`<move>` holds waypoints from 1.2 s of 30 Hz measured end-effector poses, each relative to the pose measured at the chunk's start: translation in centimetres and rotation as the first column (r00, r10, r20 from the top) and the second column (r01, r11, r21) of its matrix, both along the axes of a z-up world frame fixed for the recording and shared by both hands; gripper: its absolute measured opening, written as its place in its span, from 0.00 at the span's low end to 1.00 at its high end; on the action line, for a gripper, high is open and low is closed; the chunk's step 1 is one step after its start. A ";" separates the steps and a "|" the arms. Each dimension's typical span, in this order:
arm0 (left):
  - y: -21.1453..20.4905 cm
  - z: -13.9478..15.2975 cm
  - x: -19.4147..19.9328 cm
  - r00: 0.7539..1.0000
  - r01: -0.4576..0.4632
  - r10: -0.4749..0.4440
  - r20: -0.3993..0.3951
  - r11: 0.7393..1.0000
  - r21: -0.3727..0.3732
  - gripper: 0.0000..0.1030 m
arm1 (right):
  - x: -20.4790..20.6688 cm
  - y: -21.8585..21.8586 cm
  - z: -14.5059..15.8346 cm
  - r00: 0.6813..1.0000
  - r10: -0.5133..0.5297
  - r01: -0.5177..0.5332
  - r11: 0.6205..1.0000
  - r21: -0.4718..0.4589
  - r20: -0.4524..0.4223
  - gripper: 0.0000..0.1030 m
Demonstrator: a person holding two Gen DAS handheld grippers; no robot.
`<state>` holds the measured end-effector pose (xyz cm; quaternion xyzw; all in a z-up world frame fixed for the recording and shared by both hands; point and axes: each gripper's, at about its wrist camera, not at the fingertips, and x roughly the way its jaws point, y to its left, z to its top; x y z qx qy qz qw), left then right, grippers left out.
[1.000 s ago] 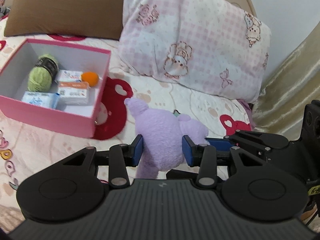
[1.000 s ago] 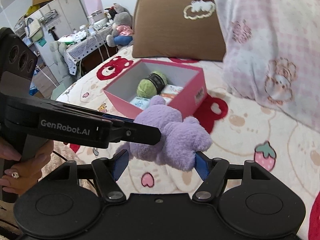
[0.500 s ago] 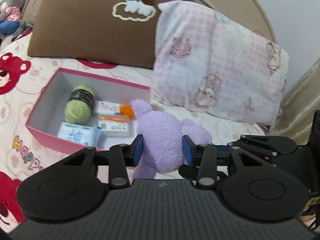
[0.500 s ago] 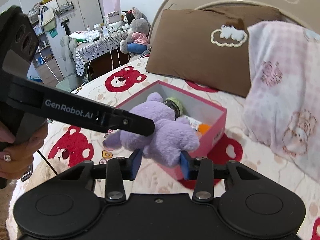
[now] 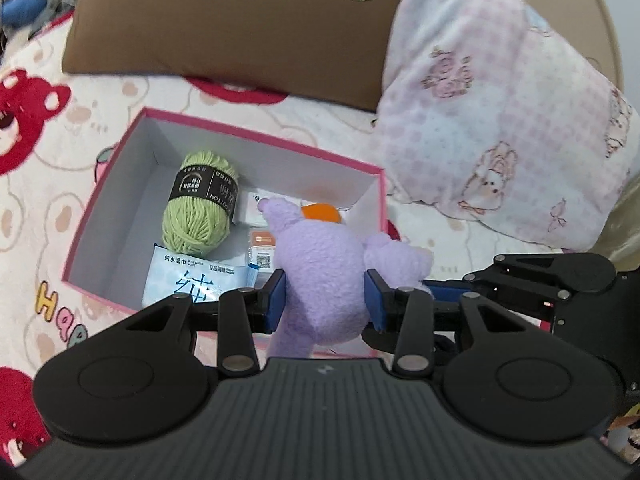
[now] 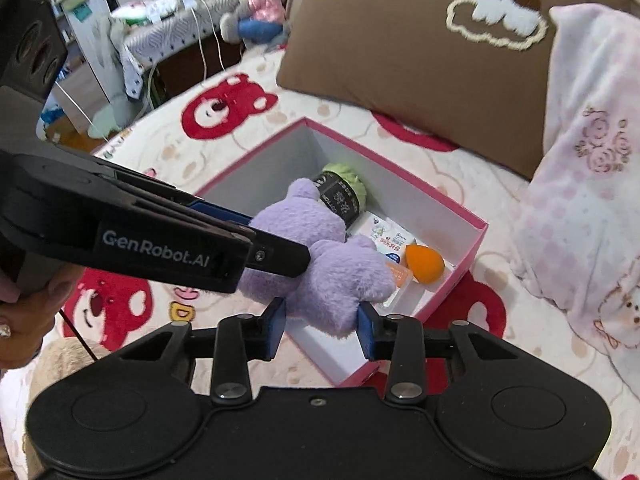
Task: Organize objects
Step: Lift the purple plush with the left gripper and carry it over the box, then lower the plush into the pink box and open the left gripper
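Observation:
A purple plush toy (image 5: 324,272) is held by both grippers above the open pink box (image 5: 120,148). My left gripper (image 5: 325,307) is shut on its body. My right gripper (image 6: 322,326) is shut on another part of the plush toy (image 6: 332,284). The pink box (image 6: 460,276) on the bed holds a green yarn ball (image 5: 200,208), a blue wet-wipes pack (image 5: 192,284), small white packets (image 6: 386,236) and an orange sponge (image 6: 425,265). The plush hides part of the box's contents.
A brown pillow (image 5: 224,24) and a pink checked pillow (image 5: 500,120) lie behind and to the right of the box. The bedsheet (image 6: 224,108) has red bear prints. A table and soft toys (image 6: 256,4) stand beyond the bed's far left.
Both grippers have carried the plush toy from the bed beside the box to above the box. The view now looks down into the box.

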<state>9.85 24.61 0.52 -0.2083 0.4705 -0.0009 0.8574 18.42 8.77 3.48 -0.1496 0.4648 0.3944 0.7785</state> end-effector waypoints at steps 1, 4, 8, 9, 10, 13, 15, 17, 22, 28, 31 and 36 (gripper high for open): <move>0.6 -0.7 0.6 1.000 -0.001 0.001 -0.013 1.000 -0.012 0.39 | 0.5 0.4 -0.5 1.000 -0.002 0.002 1.000 -0.006 -0.016 0.41; 2.3 -2.7 2.2 0.999 -0.007 0.004 -0.054 0.999 -0.045 0.39 | 2.2 1.6 -2.1 0.999 -0.011 0.010 1.000 -0.030 -0.051 0.41; 3.6 -5.3 4.0 0.995 -0.003 -0.004 -0.097 0.997 -0.075 0.39 | 3.4 3.7 -4.2 0.999 0.015 -0.020 0.993 -0.120 -0.035 0.41; 3.6 -5.8 4.3 0.994 0.001 -0.008 -0.104 0.997 -0.073 0.39 | 3.6 4.0 -4.6 0.999 0.021 -0.026 0.991 -0.133 -0.039 0.41; 3.7 -6.4 4.7 0.994 0.005 -0.014 -0.111 0.997 -0.075 0.39 | 3.7 4.1 -5.0 0.999 0.026 -0.031 0.989 -0.146 -0.041 0.41; 3.9 -7.7 5.3 0.993 0.009 -0.021 -0.120 0.995 -0.096 0.39 | 4.2 4.2 -5.7 0.998 0.034 -0.042 0.985 -0.166 -0.051 0.40; 3.8 -8.3 5.4 0.992 0.018 -0.028 -0.122 0.996 -0.090 0.38 | 4.5 4.0 -6.1 0.995 0.036 -0.049 0.987 -0.153 -0.089 0.40; 3.6 -8.6 5.5 0.991 0.035 -0.043 -0.125 0.997 -0.063 0.38 | 4.9 4.0 -6.5 0.991 0.033 -0.050 0.989 -0.139 -0.127 0.40; 3.4 -9.8 6.7 0.975 0.121 -0.120 -0.186 0.993 -0.007 0.37 | 5.0 4.7 -7.9 0.986 0.030 -0.058 0.984 -0.169 -0.162 0.40; 3.1 -11.2 6.5 0.966 0.143 -0.147 -0.215 0.989 -0.037 0.24 | 4.9 3.6 -6.7 0.991 0.045 -0.062 0.989 -0.134 -0.128 0.46; 2.7 -11.7 6.2 0.965 0.136 -0.135 -0.225 0.991 -0.010 0.23 | 4.3 3.0 -6.2 0.994 0.072 -0.083 0.986 -0.143 -0.083 0.46; 2.2 -12.7 5.7 0.963 0.105 -0.114 -0.243 0.993 -0.048 0.23 | 3.4 1.1 -5.2 0.993 0.070 -0.077 0.994 -0.074 -0.090 0.46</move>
